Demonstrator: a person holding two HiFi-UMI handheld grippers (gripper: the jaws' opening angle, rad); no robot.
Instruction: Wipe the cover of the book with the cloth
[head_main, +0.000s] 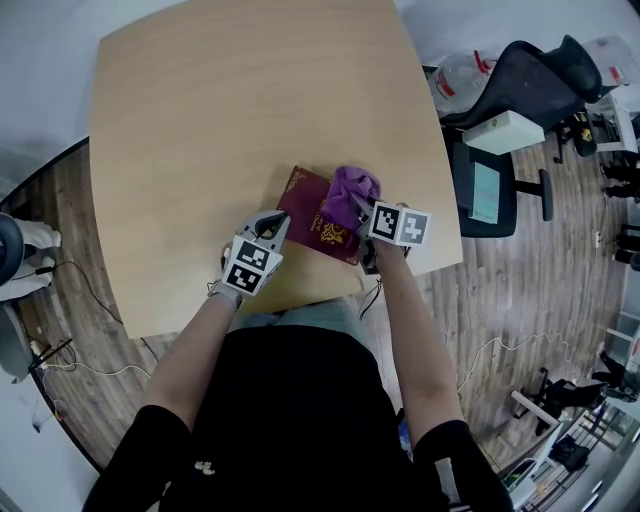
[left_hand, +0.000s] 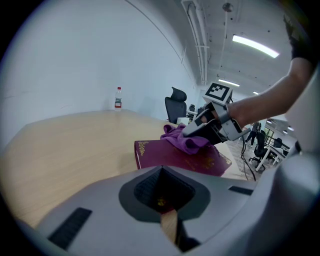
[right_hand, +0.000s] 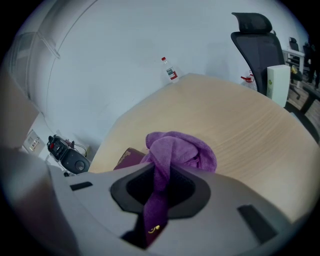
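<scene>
A maroon book (head_main: 305, 205) with gold print lies flat near the front edge of the wooden table (head_main: 250, 100). On its cover rests a bunched purple cloth (head_main: 352, 190), and my right gripper (head_main: 364, 212) is shut on it. In the right gripper view a strand of the cloth (right_hand: 180, 150) runs down between the jaws of that gripper (right_hand: 157, 210), with the book (right_hand: 127, 159) showing beneath. My left gripper (head_main: 275, 226) sits at the book's near left corner, jaws together. Its own view shows the book (left_hand: 170, 156) and the cloth (left_hand: 181, 141) ahead of the left gripper (left_hand: 167, 216).
A water bottle (left_hand: 118, 97) stands at the table's far edge. A black office chair (head_main: 510, 110) with a white box (head_main: 503, 130) on it is to the right of the table. Cables run across the wooden floor on the left.
</scene>
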